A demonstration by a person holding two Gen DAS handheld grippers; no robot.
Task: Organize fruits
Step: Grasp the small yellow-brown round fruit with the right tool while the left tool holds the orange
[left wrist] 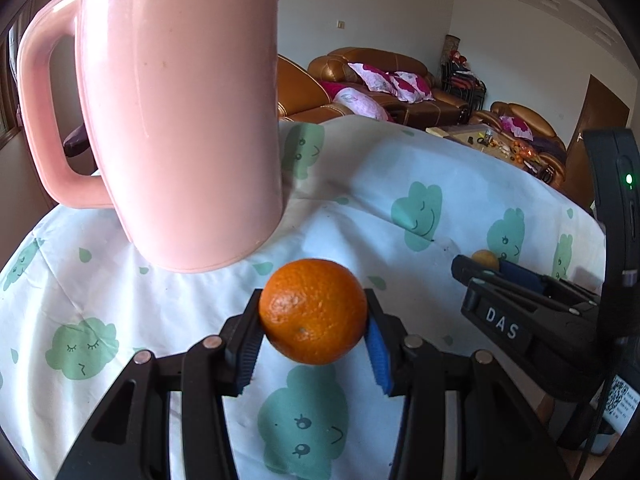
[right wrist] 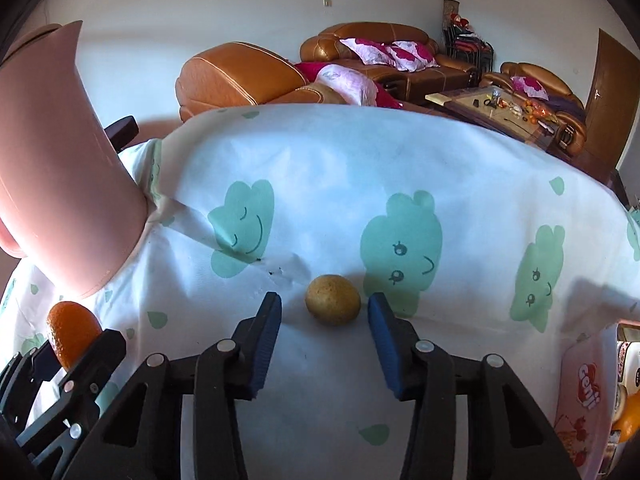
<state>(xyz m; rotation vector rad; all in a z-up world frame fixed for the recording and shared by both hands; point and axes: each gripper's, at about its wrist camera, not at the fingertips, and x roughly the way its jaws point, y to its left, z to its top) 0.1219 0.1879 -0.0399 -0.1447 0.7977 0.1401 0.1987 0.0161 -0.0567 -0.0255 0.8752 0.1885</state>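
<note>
My left gripper (left wrist: 314, 314) is shut on an orange (left wrist: 313, 310) and holds it above the cloth-covered table (left wrist: 400, 184), just in front of a tall pink jug (left wrist: 176, 112). The orange also shows in the right wrist view (right wrist: 72, 330), at the lower left. My right gripper (right wrist: 324, 308) is open, its blue-padded fingers either side of a small yellow-brown fruit (right wrist: 333, 299) that lies on the cloth. That fruit peeks out behind the right gripper in the left wrist view (left wrist: 485, 258).
The pink jug (right wrist: 52, 184) stands at the left of the table. A pink snack packet (right wrist: 586, 404) lies at the right edge. Brown sofas (right wrist: 400, 52) and a cluttered coffee table (right wrist: 496, 108) stand beyond the far edge.
</note>
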